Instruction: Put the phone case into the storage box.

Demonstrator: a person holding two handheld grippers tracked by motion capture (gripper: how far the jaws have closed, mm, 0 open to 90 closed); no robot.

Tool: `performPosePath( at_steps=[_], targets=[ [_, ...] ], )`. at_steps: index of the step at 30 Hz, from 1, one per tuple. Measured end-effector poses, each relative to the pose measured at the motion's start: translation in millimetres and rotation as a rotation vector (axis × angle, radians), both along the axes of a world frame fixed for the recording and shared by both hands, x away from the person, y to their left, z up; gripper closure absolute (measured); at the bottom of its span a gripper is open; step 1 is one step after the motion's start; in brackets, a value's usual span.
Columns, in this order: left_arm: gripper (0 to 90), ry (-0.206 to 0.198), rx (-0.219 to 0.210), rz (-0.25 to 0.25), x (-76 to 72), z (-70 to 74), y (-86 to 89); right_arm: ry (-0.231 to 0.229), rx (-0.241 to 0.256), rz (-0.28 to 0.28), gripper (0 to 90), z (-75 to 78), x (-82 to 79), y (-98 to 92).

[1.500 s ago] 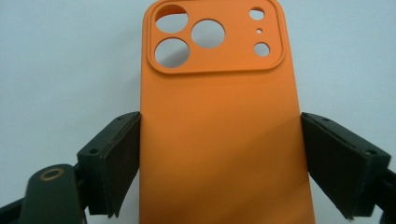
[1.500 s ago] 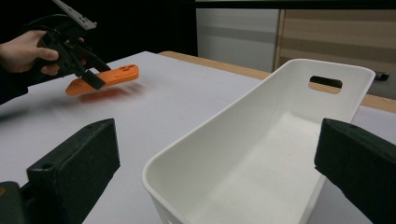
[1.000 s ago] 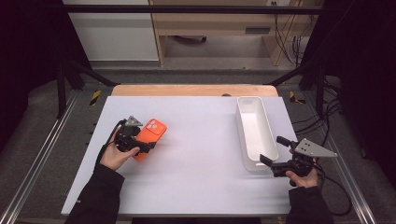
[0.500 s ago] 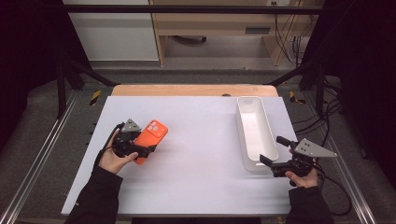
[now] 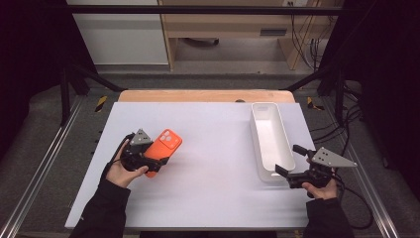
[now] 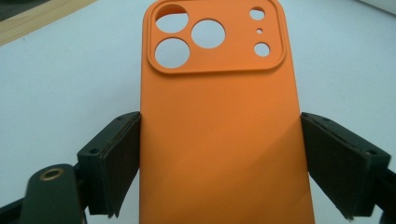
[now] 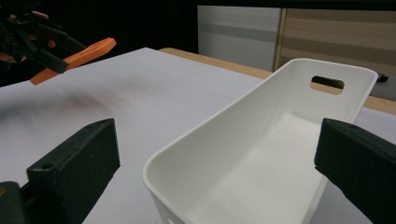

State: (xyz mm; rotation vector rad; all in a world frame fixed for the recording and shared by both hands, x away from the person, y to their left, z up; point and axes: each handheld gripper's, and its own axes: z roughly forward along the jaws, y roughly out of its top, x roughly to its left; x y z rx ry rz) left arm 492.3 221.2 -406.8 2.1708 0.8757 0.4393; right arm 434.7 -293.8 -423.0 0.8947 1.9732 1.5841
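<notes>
An orange phone case (image 5: 164, 144) with camera cut-outs is held over the left part of the white table (image 5: 213, 163). My left gripper (image 5: 154, 159) is shut on it, and in the left gripper view both pads press the long sides of the orange phone case (image 6: 219, 116). In the right gripper view the orange phone case (image 7: 91, 51) hangs tilted, clear of the table. My right gripper (image 5: 288, 159) stands open at the near end of a long white tray (image 5: 257, 136). The near rim of the white tray (image 7: 224, 116) lies between its jaws, untouched.
The white tray looks empty and has a handle slot (image 7: 328, 83) in its far end. A wooden strip (image 5: 198, 95) borders the table's far edge. Metal rails (image 5: 44, 163) run along both sides, and cables (image 5: 354, 198) trail at the right.
</notes>
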Motion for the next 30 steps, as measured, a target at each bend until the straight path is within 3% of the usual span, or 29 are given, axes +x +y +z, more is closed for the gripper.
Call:
performPosePath(
  at_steps=[30],
  targets=[
    [15.1,-0.041,0.022,-0.154,-20.8,5.1,-40.8,0.000,-0.032,0.023,0.4,2.7,-0.9,5.0]
  ],
)
